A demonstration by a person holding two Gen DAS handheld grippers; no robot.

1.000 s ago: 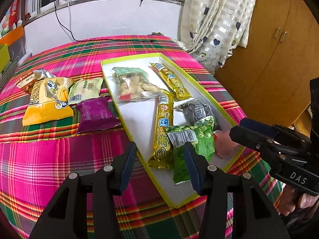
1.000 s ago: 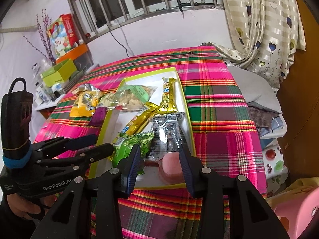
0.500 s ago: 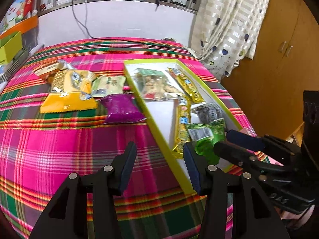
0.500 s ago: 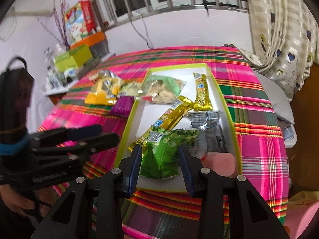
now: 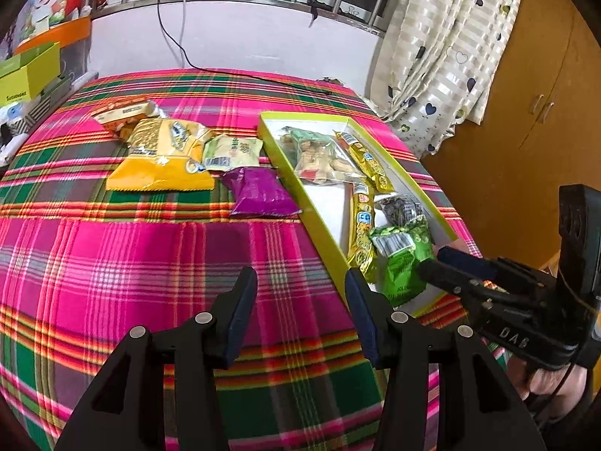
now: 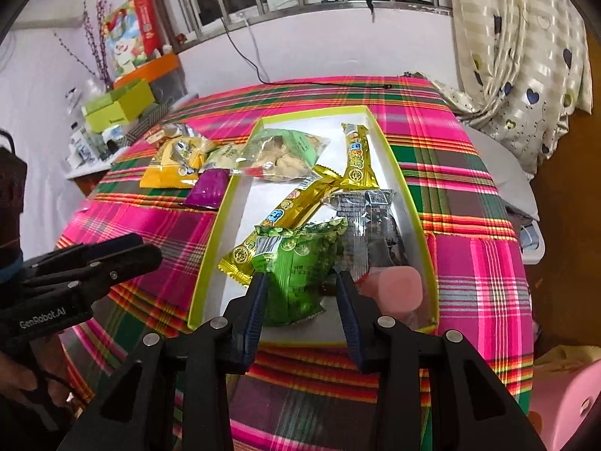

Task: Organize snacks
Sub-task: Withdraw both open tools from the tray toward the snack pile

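Observation:
A yellow-green rimmed box (image 5: 305, 195) (image 6: 210, 248) lies on the plaid cloth and holds a green packet (image 6: 296, 259) (image 5: 402, 263), two gold bars (image 6: 285, 210), a dark packet (image 6: 372, 225), a clear bag (image 6: 285, 154) and a pink thing (image 6: 394, 285). My right gripper (image 6: 299, 276) (image 5: 432, 259) is at the box's near end, its fingertips pressed against the green packet's two sides. My left gripper (image 5: 299, 276) (image 6: 146, 248) hovers open and empty over the cloth left of the box. Beyond it lie a purple packet (image 5: 259, 191), a yellow bag (image 5: 161, 161), a pale green packet (image 5: 233, 150) and an orange-white packet (image 5: 124, 116).
A black cable (image 5: 263, 79) runs across the cloth's far side. Green boxes (image 5: 30, 71) are stacked on a shelf at far left. A curtain (image 5: 450, 37) and a wooden cabinet (image 5: 526, 112) stand to the right. A pink stool (image 6: 563, 394) is below the table's right edge.
My left gripper has moved left, from over the box's near end to above the bare cloth. My right gripper has shifted left from the pink thing to the green packet.

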